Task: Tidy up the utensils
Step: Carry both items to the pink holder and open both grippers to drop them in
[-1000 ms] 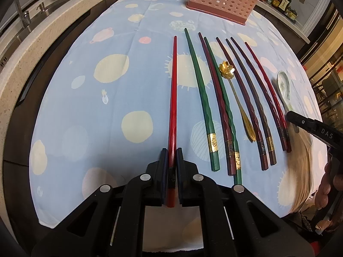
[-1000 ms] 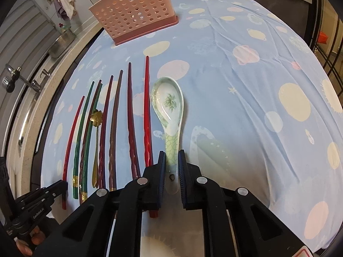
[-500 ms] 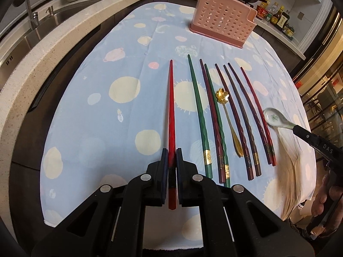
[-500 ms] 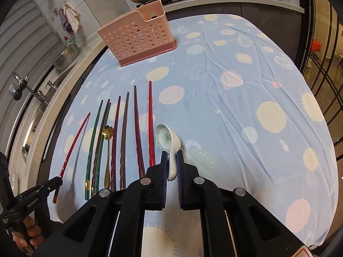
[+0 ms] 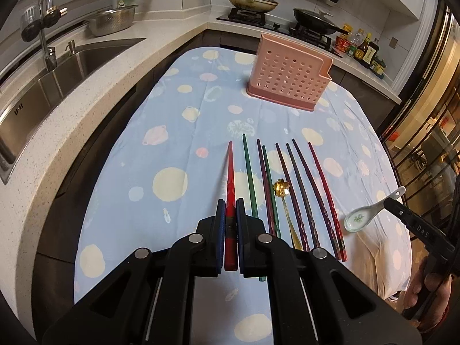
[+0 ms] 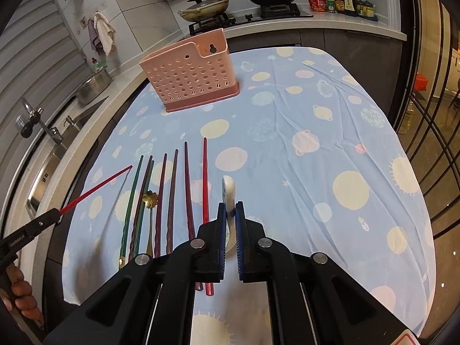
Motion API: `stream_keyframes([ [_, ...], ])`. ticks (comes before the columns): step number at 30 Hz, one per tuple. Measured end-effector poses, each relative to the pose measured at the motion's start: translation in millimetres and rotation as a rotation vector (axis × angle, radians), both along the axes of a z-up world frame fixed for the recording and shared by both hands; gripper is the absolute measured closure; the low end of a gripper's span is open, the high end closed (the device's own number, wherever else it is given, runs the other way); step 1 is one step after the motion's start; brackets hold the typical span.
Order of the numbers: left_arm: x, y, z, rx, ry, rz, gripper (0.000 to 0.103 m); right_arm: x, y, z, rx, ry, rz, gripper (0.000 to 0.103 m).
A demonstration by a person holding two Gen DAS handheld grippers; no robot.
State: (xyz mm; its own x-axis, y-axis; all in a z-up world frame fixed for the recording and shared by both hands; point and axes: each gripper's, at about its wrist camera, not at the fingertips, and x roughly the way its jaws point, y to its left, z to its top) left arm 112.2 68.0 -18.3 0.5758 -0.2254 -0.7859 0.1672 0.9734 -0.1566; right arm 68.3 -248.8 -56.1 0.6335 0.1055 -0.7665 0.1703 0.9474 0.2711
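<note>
My left gripper is shut on a red chopstick and holds it above the blue cloth; it also shows in the right wrist view. My right gripper is shut on the handle of a white ceramic spoon, lifted off the cloth; the spoon also shows in the left wrist view. Several dark red, green and brown chopsticks and a gold flower spoon lie in a row on the cloth. A pink perforated utensil holder stands at the far end.
The table carries a blue planet-print cloth. A sink and stone counter run along the left. A stove with pans and sauce bottles stand behind the holder.
Both grippers have risen from the cloth, the left lifting the red chopstick and the right lifting the ceramic spoon. Both views now show more of the kitchen.
</note>
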Motion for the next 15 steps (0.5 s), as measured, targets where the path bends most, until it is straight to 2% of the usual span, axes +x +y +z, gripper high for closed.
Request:
stream_keyframes([
  [8, 15.5, 1.1, 27.5, 0.003, -0.076, 0.011, 0.096, 6.5, -2.6, 14.0, 0.007, -0.038, -0.002, 0.097],
  [15, 38.3, 1.9, 57.1, 0.003, -0.154, 0.023, 0.096, 29.5, -10.1, 36.4, 0.018, -0.092, 0.002, 0.097],
])
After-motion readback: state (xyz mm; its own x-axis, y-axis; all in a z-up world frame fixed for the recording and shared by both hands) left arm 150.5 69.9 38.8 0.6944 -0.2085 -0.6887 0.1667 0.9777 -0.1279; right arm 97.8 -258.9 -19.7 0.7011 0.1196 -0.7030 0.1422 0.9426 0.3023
